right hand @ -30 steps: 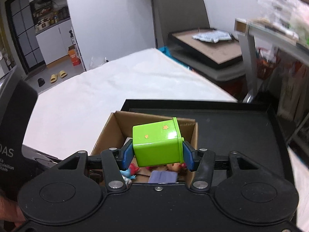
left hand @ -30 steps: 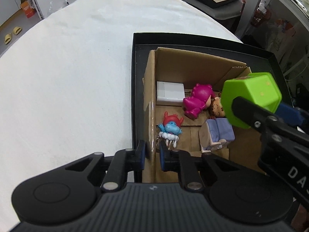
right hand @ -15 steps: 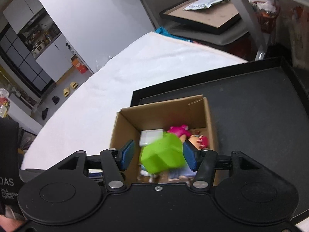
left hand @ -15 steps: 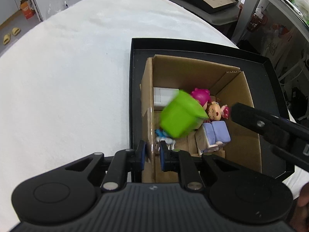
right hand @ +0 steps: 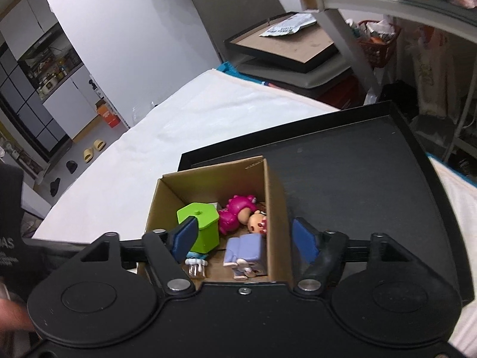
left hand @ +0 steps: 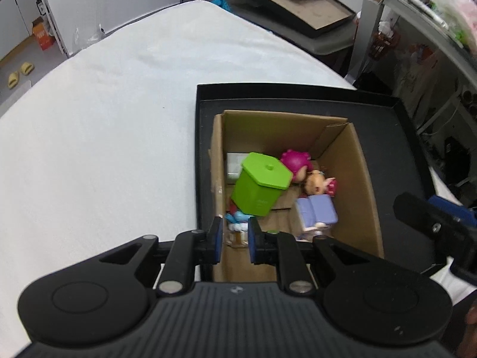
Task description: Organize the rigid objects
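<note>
A green canister (left hand: 259,185) (right hand: 202,223) with a six-sided lid lies tilted in the cardboard box (left hand: 357,179) (right hand: 277,208), free of both grippers. It leans on a blue troll figure (left hand: 238,216). Beside it are a pink figure (left hand: 295,161), a doll head (left hand: 319,183) and a lilac toy (left hand: 317,211). My right gripper (right hand: 244,238) hovers over the box's near right corner, its jaws opening with nothing between them. My left gripper (left hand: 235,238) straddles the box's left wall at the near corner. Its jaws stand a narrow gap apart and are opening, with the right pad off the wall.
The box stands in a black tray (left hand: 402,155) (right hand: 357,164) on a white-clothed table (left hand: 104,149) that stretches left. A white packet (left hand: 234,162) lies in the box's far left corner. A chair with a framed board (left hand: 298,9) and cluttered shelves (left hand: 432,44) stand beyond.
My right gripper let go of the green canister, which dropped into the left side of the box, and its jaws spread wider. My left gripper rose a little and its gap widened slightly.
</note>
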The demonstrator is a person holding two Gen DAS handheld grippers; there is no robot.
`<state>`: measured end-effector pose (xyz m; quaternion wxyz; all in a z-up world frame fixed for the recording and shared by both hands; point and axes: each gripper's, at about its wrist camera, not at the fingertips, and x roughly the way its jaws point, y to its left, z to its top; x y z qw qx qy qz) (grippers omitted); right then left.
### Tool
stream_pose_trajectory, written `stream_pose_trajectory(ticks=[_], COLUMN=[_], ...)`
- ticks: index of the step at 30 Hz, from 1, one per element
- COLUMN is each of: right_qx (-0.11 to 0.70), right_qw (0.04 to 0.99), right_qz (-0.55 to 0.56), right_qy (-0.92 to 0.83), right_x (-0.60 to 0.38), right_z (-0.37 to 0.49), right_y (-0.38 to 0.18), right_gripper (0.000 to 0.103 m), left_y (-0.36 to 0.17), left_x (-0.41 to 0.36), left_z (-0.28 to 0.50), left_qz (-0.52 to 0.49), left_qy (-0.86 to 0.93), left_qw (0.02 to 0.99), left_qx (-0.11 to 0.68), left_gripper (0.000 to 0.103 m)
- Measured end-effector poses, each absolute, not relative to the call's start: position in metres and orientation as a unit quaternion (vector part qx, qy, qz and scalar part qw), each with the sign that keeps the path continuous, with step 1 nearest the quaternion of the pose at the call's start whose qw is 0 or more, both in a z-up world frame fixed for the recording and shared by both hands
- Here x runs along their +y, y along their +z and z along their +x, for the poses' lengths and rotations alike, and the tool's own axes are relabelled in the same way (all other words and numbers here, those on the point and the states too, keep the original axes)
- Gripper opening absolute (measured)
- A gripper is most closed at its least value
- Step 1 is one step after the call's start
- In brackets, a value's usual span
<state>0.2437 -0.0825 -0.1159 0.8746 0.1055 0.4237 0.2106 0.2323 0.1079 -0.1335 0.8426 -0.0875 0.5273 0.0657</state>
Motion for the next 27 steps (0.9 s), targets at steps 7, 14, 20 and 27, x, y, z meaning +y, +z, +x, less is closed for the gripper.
stream_pose_trajectory(ticks=[7, 14, 20, 27], right_qx=[0.403, 0.385, 0.379, 0.368], right_qw=[0.886, 0.897, 0.903, 0.908], right_qz=[0.105, 0.106, 0.111, 0.111], right_qy=[0.205, 0.191, 0.172, 0.165], right_x=[-0.094, -0.107, -0.122, -0.134], right_z=[0.229, 0.217, 0.201, 0.176], right_y=[-0.102, -0.088, -0.077, -0.062], right_gripper=[0.089, 0.101, 0.103, 0.103], left_y=[-0.113, -0.093, -0.075, -0.055], left_x=[0.091, 0.092, 0.09, 0.083], left_z=[0.217, 0.196, 0.17, 0.134], left_qz=[-0.072, -0.096, -0.11, -0.118], left_qy=[0.055, 0.057, 0.062, 0.06], left_qw=[0.857, 0.865, 0.873, 0.885], left_qx=[0.507, 0.489, 0.471, 0.446], left_gripper=[0.019, 0.044, 0.058, 0.071])
